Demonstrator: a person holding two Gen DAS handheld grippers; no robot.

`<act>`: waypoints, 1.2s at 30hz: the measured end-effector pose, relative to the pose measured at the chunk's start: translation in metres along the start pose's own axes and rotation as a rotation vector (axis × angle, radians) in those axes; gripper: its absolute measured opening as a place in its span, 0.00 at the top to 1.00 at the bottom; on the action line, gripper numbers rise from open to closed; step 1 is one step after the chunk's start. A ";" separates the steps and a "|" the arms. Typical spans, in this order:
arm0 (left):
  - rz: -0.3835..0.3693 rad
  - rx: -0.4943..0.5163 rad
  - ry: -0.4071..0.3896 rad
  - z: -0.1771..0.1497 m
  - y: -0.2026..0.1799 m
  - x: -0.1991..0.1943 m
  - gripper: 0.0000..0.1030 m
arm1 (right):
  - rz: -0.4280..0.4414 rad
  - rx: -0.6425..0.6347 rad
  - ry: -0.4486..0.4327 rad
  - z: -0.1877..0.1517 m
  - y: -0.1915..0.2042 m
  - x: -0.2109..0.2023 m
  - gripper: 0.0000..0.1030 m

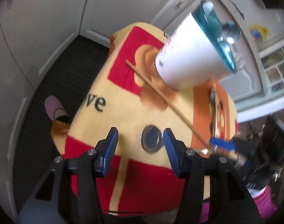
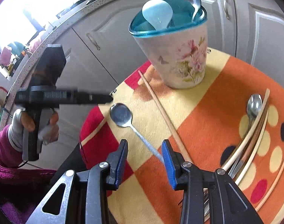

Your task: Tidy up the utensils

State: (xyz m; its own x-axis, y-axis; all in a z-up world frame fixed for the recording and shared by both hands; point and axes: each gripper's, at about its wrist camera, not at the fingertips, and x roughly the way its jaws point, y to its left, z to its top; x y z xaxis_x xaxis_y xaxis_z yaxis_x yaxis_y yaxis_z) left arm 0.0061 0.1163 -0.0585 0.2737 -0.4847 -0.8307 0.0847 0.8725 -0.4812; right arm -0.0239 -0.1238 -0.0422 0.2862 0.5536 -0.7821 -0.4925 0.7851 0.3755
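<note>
I have the right tool point(image 2: 144, 160) spread wide over the loose spoon point(image 2: 123, 116), its handle running between the blue pads and lying close against one pad point(image 2: 168, 162), with nothing pinched yet. To do this pickup well, I judge I should centre the thin handle between the pads, lower until both tips press slightly into the blanket point(image 2: 207, 115), then squeeze slowly; a flat steel handle on soft pile will likely tip or slide away if only one pad meets it first. The left tool point(image 1: 141, 145) is also spread and carries nothing, hovering over the spoon's round bowl near the table's edge, so I would keep it clear of the right one. The spoon is polished metal, smooth and reflective, with an oval bowl and a slim shaft. Just beside it lies a long, pale wooden chopstick point(image 2: 160, 110), straight and matte, reaching toward the foot of the holder point(image 2: 179, 56). That holder is a tapered white cup with a pink flower print and a glossy teal plastic lid with openings; a pale blue plastic spoon point(image 2: 156, 15) and a steel spoon point(image 2: 194, 0) already stand in it. Toward the table's far right edge, a heap of utensils point(image 2: 252, 130) waits: another steel spoon and several curved, pale sticks. The blanket is fuzzy fleece in orange, yellow and red blocks.
</note>
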 end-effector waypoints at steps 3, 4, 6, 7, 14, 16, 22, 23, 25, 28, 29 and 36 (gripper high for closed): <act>-0.018 0.027 0.013 0.000 -0.004 0.009 0.52 | -0.018 -0.040 0.008 0.012 0.002 0.001 0.65; -0.012 0.035 0.027 0.001 -0.006 0.014 0.52 | -0.023 -0.052 0.016 0.017 0.002 0.003 0.65; 0.000 0.050 0.044 0.001 -0.010 0.021 0.64 | -0.040 -0.065 0.041 0.023 0.001 0.007 0.65; 0.009 0.061 0.042 0.000 -0.011 0.022 0.77 | -0.052 -0.073 0.060 0.026 0.000 0.013 0.65; 0.025 0.054 0.029 -0.001 -0.010 0.024 0.91 | -0.136 -0.217 0.173 0.057 0.014 0.055 0.73; 0.027 0.045 0.021 -0.004 -0.008 0.019 0.92 | -0.151 -0.257 0.194 0.071 0.023 0.069 0.73; 0.048 0.028 -0.037 -0.010 0.001 -0.014 0.94 | -0.205 -0.340 0.262 0.100 0.048 0.111 0.78; 0.048 0.025 -0.036 -0.011 0.003 -0.017 0.94 | -0.210 -0.349 0.267 0.102 0.051 0.118 0.78; 0.052 0.022 -0.033 -0.014 0.007 -0.022 0.95 | -0.244 -0.378 0.266 0.107 0.060 0.125 0.78; 0.050 0.015 -0.039 -0.017 0.011 -0.028 0.95 | -0.258 -0.371 0.274 0.110 0.065 0.126 0.78; 0.049 0.015 -0.042 -0.017 0.011 -0.029 0.95 | -0.238 -0.370 0.283 0.107 0.065 0.123 0.78; 0.042 -0.009 -0.041 -0.021 0.013 -0.027 0.95 | -0.314 -0.396 0.318 0.078 0.051 0.107 0.78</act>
State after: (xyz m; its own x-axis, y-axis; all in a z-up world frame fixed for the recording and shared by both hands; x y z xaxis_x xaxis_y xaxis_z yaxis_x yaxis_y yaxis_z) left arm -0.0198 0.1396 -0.0485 0.3155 -0.4450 -0.8381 0.0641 0.8912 -0.4491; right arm 0.0457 -0.0027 -0.0685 0.2373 0.1534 -0.9592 -0.7105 0.7008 -0.0637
